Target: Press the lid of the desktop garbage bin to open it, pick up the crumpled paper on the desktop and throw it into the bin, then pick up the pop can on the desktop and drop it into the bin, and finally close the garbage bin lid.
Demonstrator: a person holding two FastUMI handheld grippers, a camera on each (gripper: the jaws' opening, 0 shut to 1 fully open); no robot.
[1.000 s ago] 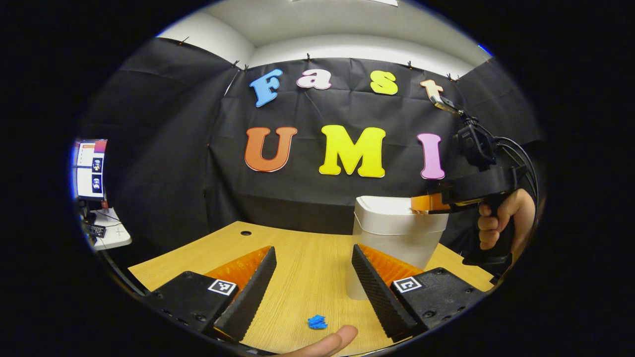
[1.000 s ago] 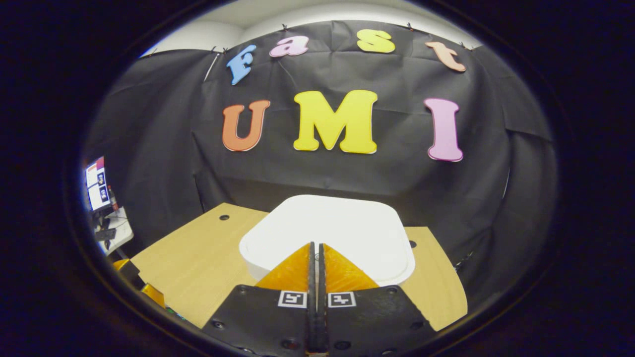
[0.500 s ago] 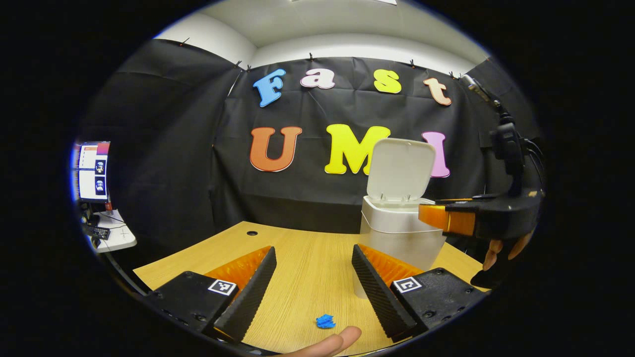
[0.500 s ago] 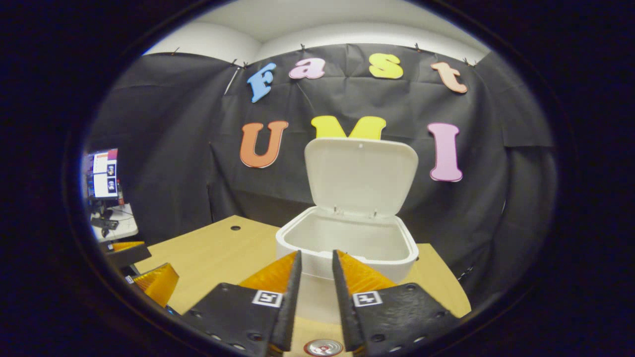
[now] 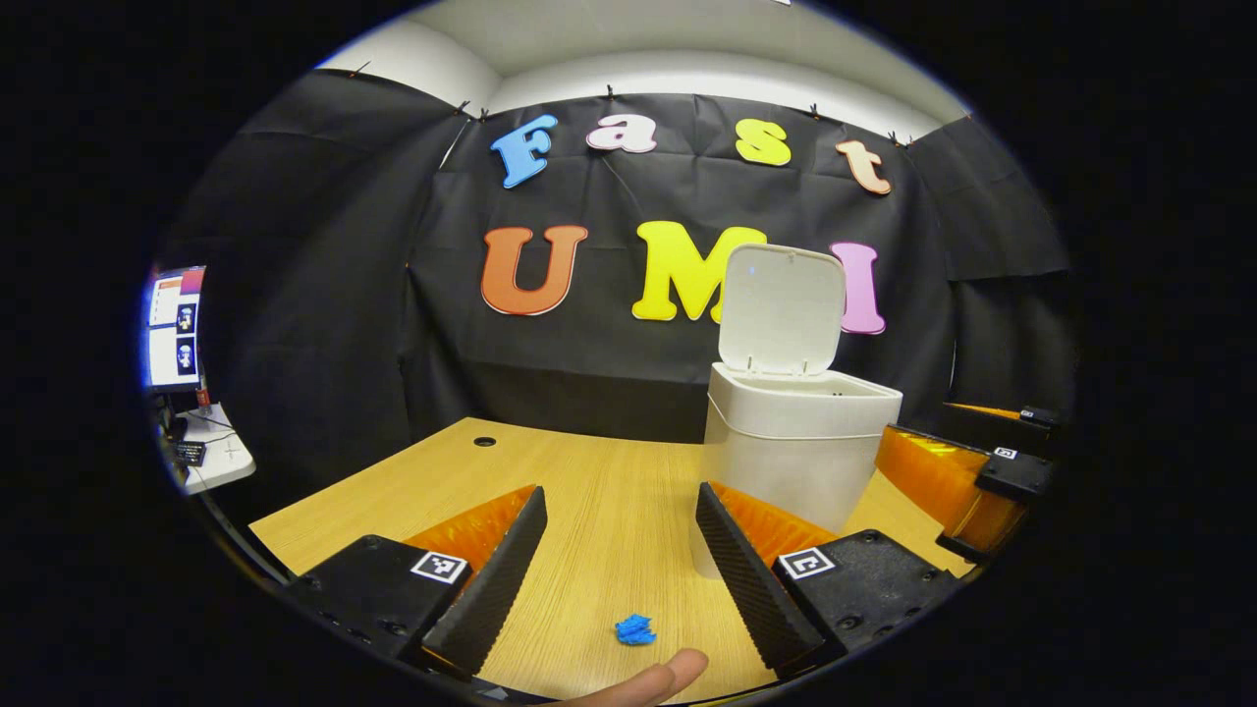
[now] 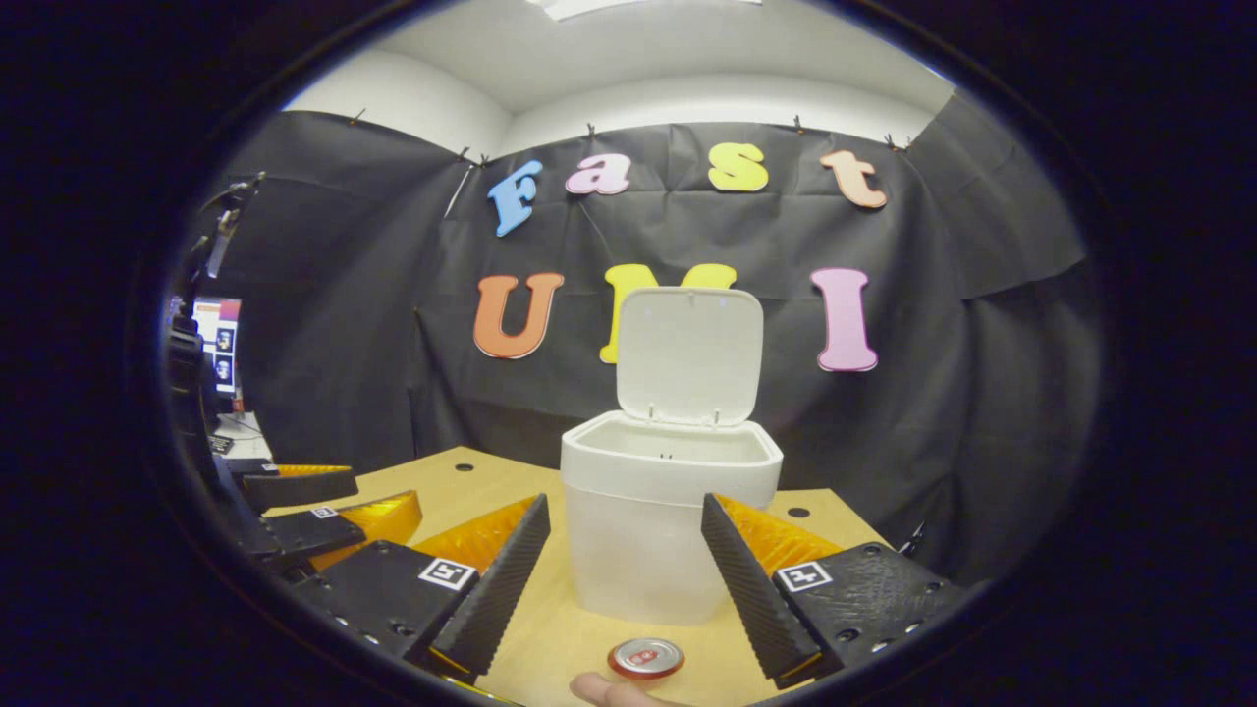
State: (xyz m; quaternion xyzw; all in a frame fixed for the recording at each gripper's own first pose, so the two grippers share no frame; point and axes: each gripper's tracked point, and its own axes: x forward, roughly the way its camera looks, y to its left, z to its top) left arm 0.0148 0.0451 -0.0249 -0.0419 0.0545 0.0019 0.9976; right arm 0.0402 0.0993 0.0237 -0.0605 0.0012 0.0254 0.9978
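A white desktop bin (image 5: pixel 791 462) stands on the far right part of a wooden desk (image 5: pixel 609 491) in the left gripper view, its lid (image 5: pixel 783 309) swung up and standing nearly upright behind the open mouth. The left gripper (image 5: pixel 621 565) hangs low over the near edge of the desk with its two fingers spread wide and nothing between them. A small blue wad of crumpled paper (image 5: pixel 635 629) lies on the bare wood in the gap between those fingers, close to the near edge, well apart from the bin. A fingertip (image 5: pixel 653 678) shows at the bottom edge just beside the paper.

In the right gripper view, the right gripper (image 6: pixel 626 574) faces the bin (image 6: pixel 656 530) head-on, fingers likewise parted wide and empty, the bin's body framed between them. The lid (image 6: pixel 689 354) stands open above the rim. A pop can (image 6: pixel 644 658) stands upright on the desk (image 6: pixel 462 486) just in front of the bin, seen from above at the near edge. The left gripper (image 6: pixel 324 501) appears at the left of this view, over the desk, its fingers apart.
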